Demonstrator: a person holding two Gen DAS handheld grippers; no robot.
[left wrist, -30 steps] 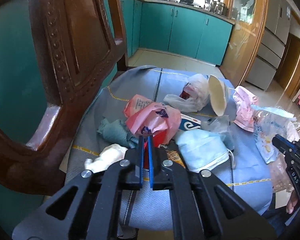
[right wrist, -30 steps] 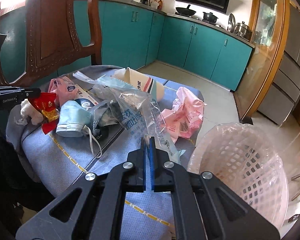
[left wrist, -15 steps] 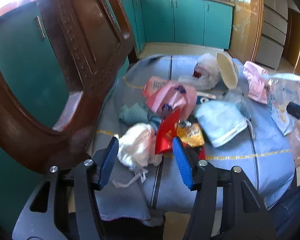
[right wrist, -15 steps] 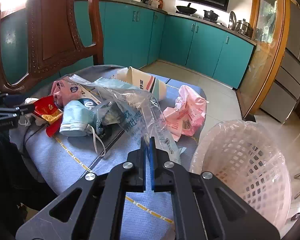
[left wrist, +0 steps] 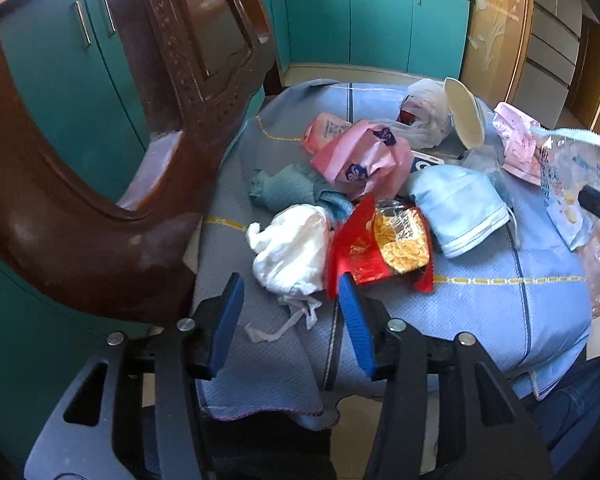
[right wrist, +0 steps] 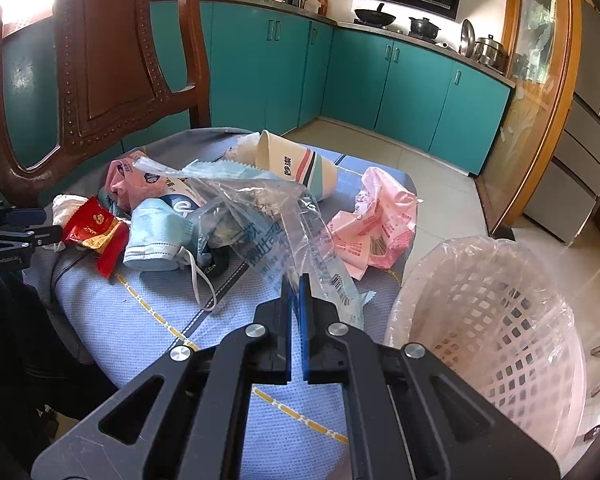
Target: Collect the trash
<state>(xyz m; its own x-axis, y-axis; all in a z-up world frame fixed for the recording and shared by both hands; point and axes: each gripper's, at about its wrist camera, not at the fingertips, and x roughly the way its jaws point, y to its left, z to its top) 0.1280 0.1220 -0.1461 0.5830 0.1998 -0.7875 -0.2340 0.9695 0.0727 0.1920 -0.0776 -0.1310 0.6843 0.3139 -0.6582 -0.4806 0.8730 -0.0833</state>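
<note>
Trash lies heaped on a blue chair cushion [left wrist: 500, 312]. My left gripper [left wrist: 290, 280] points down at the near side of the heap and its jaws are closing. The lower end of a crumpled white tissue [left wrist: 292, 248] lies between them, and the pads do not press on it. A red snack wrapper [left wrist: 380, 248] touches the right fingertip. Behind lie a blue face mask [left wrist: 456, 204], a pink bag [left wrist: 360, 156] and a teal cloth [left wrist: 288, 188]. My right gripper [right wrist: 296, 280] is shut on a clear plastic bag [right wrist: 268, 216], which drapes back over the heap.
A white mesh basket [right wrist: 488, 320] lined with thin plastic stands right of the cushion. A paper cup [right wrist: 296, 166] lies on its side at the back, with another pink bag [right wrist: 376, 224] near it. The carved wooden chair back [left wrist: 100, 160] rises close on the left.
The left gripper was shut at the red wrapper, then opened wide and let it drop. It has since narrowed a little around the white tissue. The right gripper has kept still on the clear bag.
</note>
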